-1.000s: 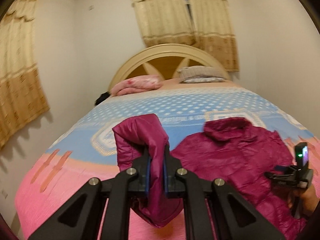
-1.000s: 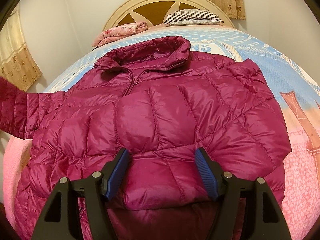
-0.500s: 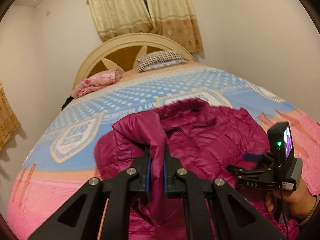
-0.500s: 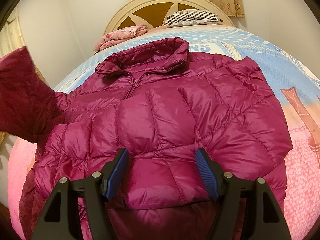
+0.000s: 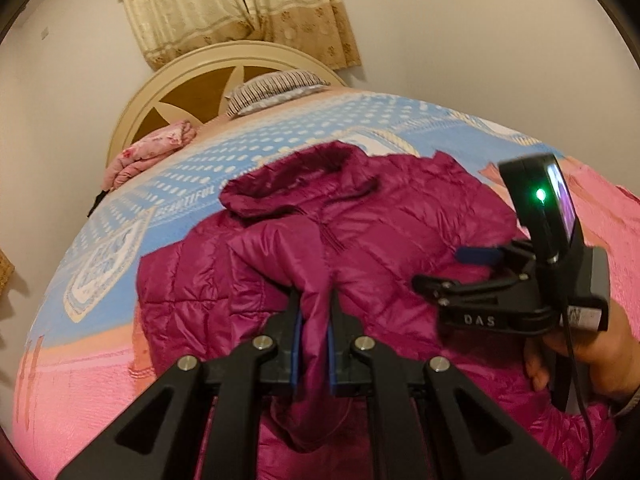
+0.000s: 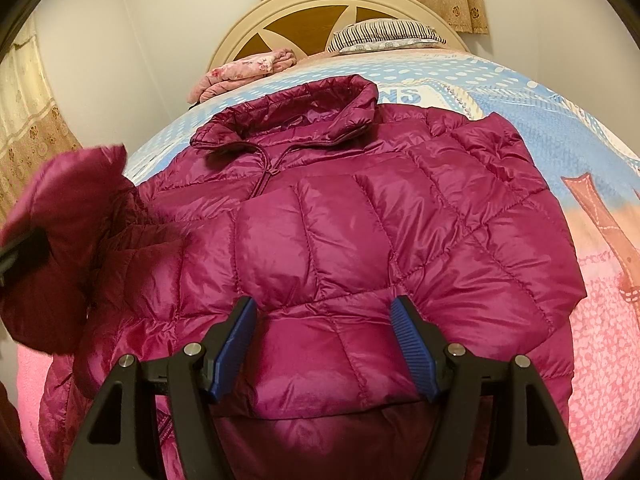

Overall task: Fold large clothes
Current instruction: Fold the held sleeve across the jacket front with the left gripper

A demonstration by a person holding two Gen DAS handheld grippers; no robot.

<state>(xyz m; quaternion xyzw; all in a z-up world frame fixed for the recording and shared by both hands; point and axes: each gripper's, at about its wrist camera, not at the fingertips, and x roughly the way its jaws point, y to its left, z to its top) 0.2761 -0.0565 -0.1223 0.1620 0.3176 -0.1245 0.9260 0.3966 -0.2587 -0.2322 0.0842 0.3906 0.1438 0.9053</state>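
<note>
Jacket spread flat on bed, front up, collar toward headboard. Left gripper clamped on sleeve, raised above jacket's side; right gripper spread wide, empty, above hem.

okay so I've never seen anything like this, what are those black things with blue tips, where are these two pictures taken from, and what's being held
They are hand-held tongs, one in each of a person's hands, each carrying its own camera looking along its fingers. One picture is from the left tongs, which are clamped on the sleeve of a magenta puffer jacket. The other is from the right tongs, open above the jacket's lower front. The jacket lies spread on a bed; in the left picture you also see the right tongs from the side.
</note>
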